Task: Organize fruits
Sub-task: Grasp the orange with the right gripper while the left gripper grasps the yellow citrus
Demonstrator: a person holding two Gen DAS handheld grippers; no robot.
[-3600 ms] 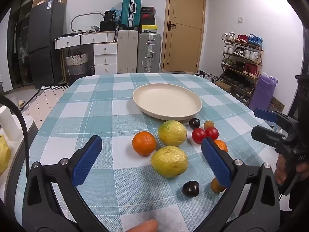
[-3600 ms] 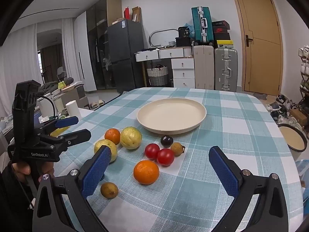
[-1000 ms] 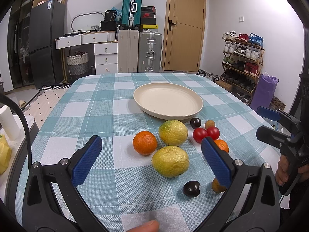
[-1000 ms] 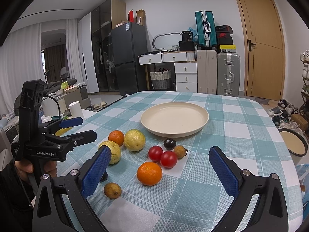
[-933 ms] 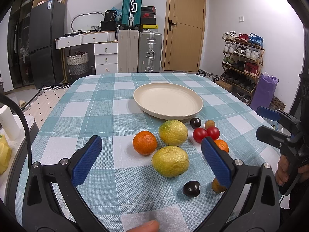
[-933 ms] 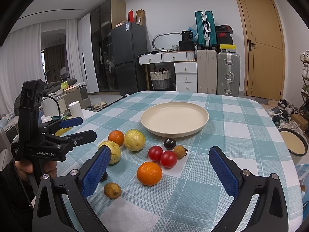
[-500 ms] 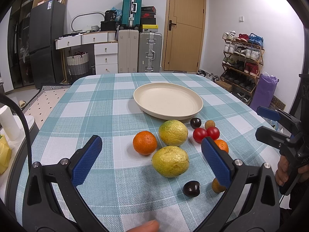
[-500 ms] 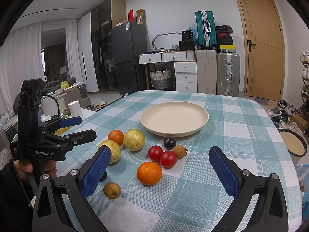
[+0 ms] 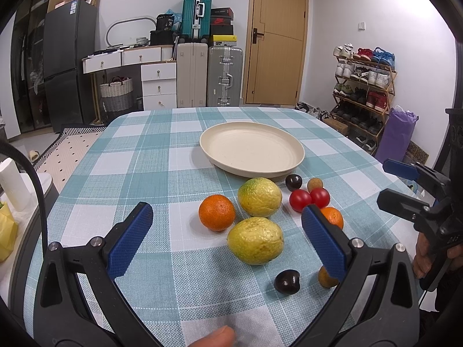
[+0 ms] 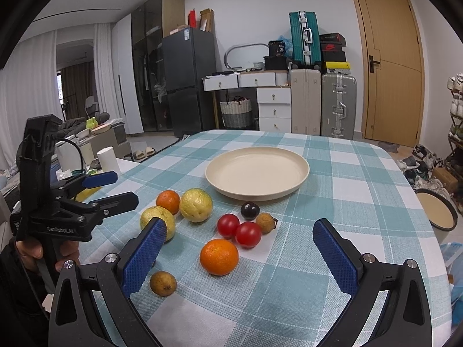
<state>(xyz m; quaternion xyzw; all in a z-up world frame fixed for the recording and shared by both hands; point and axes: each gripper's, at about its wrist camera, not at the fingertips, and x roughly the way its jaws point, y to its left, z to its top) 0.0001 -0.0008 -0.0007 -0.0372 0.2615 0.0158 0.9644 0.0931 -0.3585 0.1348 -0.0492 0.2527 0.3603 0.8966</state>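
A cream plate [image 9: 251, 151] [image 10: 257, 172] stands empty on the checked tablecloth. In front of it lie two yellow-green citrus [image 9: 255, 240] [image 9: 259, 193], two oranges [image 9: 216, 212] [image 10: 219, 256], two red tomatoes [image 10: 248, 234] [image 10: 228, 225], two dark plums [image 9: 287, 281] [image 10: 250, 210] and small brown fruits [image 10: 163, 283] [image 10: 264, 222]. My left gripper [image 9: 228, 241] is open and empty, hovering over the near yellow citrus. My right gripper [image 10: 238, 256] is open and empty, above the near orange. Each gripper shows in the other's view [image 10: 98, 188] [image 9: 405, 182].
The table [image 9: 144, 156] has its right edge near a shoe rack [image 9: 363, 86] and a purple bag [image 9: 395, 136]. A bowl [image 10: 437, 214] sits off the table's right side. Suitcases, drawers and a fridge stand behind. A paper roll [image 9: 13, 185] is at left.
Almost nothing has changed: both grippers stay open and hover in place with only slight drift. The fruits and plate have not moved.
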